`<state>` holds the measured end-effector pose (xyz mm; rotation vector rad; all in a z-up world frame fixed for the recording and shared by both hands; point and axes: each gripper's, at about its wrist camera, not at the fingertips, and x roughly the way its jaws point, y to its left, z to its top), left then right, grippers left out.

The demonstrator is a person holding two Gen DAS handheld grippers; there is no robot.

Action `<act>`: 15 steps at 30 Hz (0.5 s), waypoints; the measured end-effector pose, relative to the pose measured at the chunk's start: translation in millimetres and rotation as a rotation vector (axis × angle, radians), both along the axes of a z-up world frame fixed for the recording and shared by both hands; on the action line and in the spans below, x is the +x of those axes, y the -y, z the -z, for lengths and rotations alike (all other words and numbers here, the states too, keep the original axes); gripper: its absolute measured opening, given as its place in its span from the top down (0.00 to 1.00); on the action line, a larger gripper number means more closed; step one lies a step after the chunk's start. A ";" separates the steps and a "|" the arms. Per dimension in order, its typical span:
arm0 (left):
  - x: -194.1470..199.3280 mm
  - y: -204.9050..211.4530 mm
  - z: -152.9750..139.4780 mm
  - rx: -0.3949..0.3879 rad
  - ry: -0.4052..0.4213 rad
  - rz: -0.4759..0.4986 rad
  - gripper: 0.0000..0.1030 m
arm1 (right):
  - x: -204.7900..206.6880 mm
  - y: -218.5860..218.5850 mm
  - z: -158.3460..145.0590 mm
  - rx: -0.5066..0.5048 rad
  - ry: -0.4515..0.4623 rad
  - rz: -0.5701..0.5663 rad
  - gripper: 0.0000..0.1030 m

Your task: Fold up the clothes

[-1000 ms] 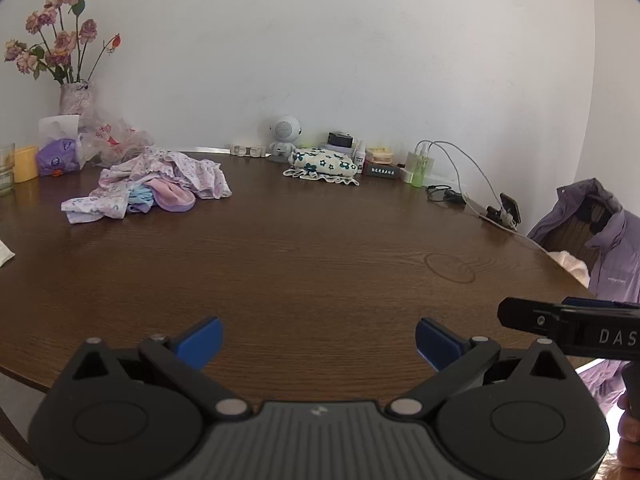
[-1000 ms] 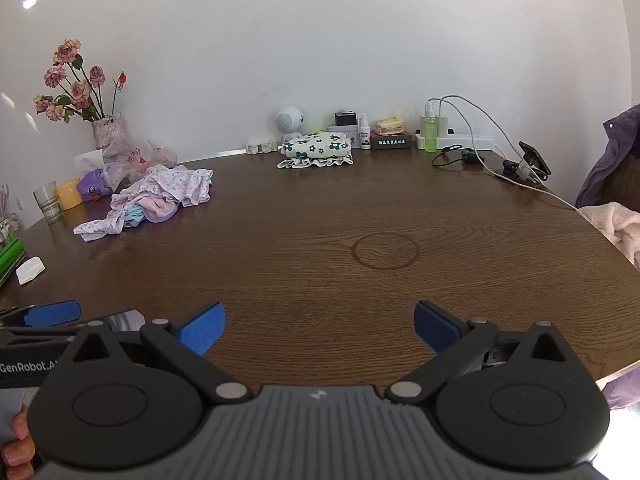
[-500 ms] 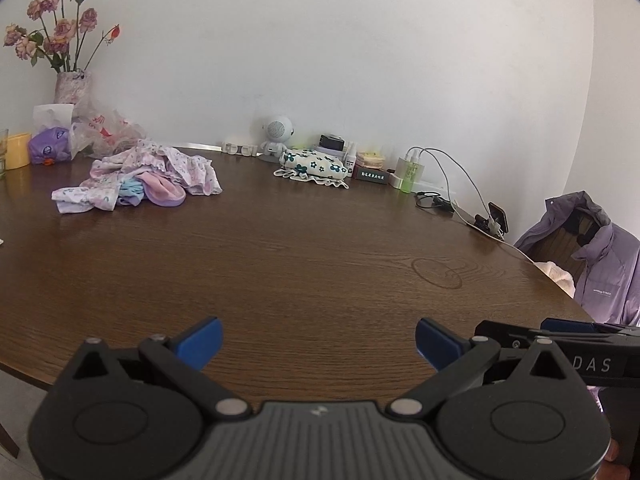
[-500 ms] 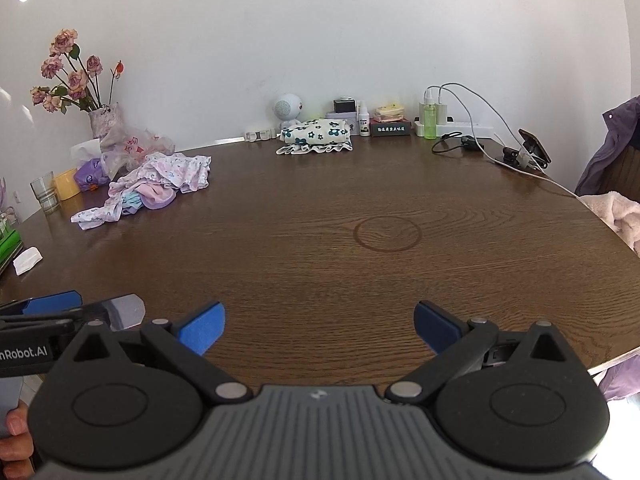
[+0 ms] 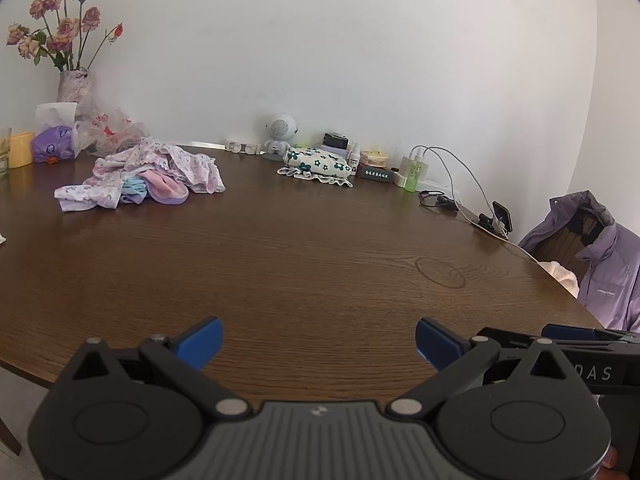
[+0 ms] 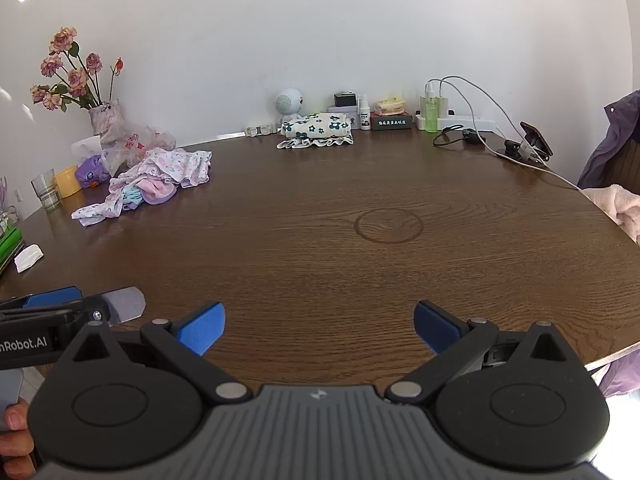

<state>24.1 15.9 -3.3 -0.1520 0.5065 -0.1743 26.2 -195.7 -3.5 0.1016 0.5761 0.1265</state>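
Note:
A heap of unfolded pink, lilac and pale blue clothes (image 5: 144, 178) lies at the far left of the round brown table (image 5: 300, 256); it also shows in the right wrist view (image 6: 152, 182). A folded white cloth with dark flowers (image 5: 318, 164) lies at the back by the wall, seen too in the right wrist view (image 6: 316, 130). My left gripper (image 5: 318, 342) is open and empty over the near table edge. My right gripper (image 6: 318, 330) is open and empty beside it, far from the clothes.
A vase of flowers (image 5: 74, 80), tissue box, plastic bag, yellow cup and glass stand at the back left. A small white robot toy (image 5: 280, 130), bottles, boxes, a power strip and cables (image 5: 452, 172) line the back. A purple jacket (image 5: 596, 256) hangs on a chair at right.
Both grippers have shifted and tilted slightly over the near table edge; the left view swung back to the right and up. Both stay open and empty. The clothes have not moved.

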 end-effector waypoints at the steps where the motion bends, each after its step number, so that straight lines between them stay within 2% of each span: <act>1: 0.0 0.0 0.1 0.000 -0.001 -0.001 0.00 | 0.1 0.1 0.4 0.001 -0.002 -0.001 0.00; 15: -1.8 -0.5 1.1 0.002 0.000 -0.003 0.00 | -0.7 -2.1 2.2 -0.005 -0.006 0.000 0.00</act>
